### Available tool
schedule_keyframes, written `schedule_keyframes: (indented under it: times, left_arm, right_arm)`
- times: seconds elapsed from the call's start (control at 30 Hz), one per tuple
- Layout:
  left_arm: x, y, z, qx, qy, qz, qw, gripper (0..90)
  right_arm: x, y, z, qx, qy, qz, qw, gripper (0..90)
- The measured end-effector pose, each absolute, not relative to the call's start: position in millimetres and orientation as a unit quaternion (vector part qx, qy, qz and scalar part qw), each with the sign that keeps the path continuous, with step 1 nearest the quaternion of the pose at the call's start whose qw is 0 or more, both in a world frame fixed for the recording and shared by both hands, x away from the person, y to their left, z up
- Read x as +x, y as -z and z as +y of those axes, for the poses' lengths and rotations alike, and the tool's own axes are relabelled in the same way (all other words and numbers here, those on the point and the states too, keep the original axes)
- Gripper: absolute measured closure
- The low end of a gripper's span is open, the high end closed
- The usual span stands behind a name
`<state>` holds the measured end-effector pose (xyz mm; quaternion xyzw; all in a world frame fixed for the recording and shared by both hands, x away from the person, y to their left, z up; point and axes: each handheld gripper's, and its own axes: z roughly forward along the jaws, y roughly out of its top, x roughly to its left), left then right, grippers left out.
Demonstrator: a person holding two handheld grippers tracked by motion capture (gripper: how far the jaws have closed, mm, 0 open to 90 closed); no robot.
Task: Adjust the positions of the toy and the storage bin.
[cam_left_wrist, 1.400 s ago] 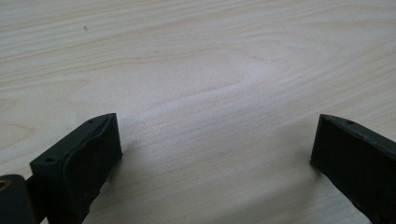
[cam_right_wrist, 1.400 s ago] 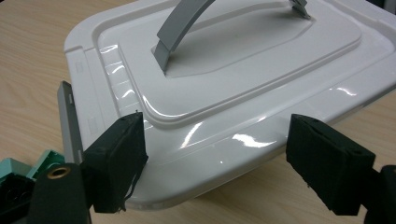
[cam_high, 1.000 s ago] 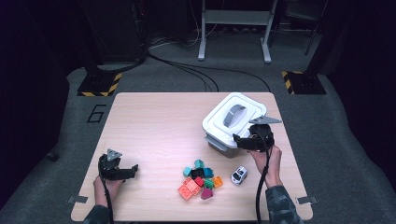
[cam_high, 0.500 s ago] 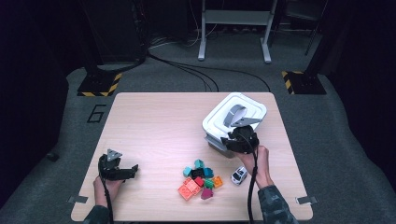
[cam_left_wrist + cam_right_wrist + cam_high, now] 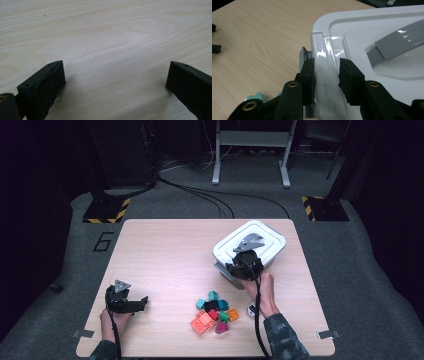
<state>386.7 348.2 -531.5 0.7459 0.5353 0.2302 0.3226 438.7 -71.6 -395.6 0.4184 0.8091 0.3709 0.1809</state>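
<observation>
The white box lid (image 5: 372, 50) sits on its box at the table's (image 5: 165, 255) right: stiff, glossy, probably slippery. The right gripper (image 5: 327, 75) has just closed on its rim (a sound hold); the left gripper (image 5: 115, 82) rests wide open, empty.

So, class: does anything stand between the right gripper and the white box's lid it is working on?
Nothing visible does. The right gripper is already shut on the rim of the white lid, with a grey side latch just outside one pad. The toy bricks lie nearer the person.
</observation>
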Motion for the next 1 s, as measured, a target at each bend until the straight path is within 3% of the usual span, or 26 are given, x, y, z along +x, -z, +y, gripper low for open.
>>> schedule_keyframes:
  times: [0.3,0.33,0.7,1.0]
  left_arm:
    - [387,531,349,0.749,-0.231,0.533,0.320,2.2]
    - [387,531,349,0.749,-0.231,0.533,0.320,2.2]
    - [387,531,349,0.750,-0.230,0.533,0.318,2.2]
    - [387,531,349,0.749,-0.230,0.532,0.321,2.2]
  right_arm:
    - [450,395,-55,0.416,-0.370,0.811,0.179,65.3]
    - [450,395,-56,0.413,-0.372,0.812,0.177,62.1]
    - [452,385,-97,0.450,-0.373,0.789,0.190,60.5]
    - [461,389,-92,0.465,-0.373,0.781,0.187,64.9]
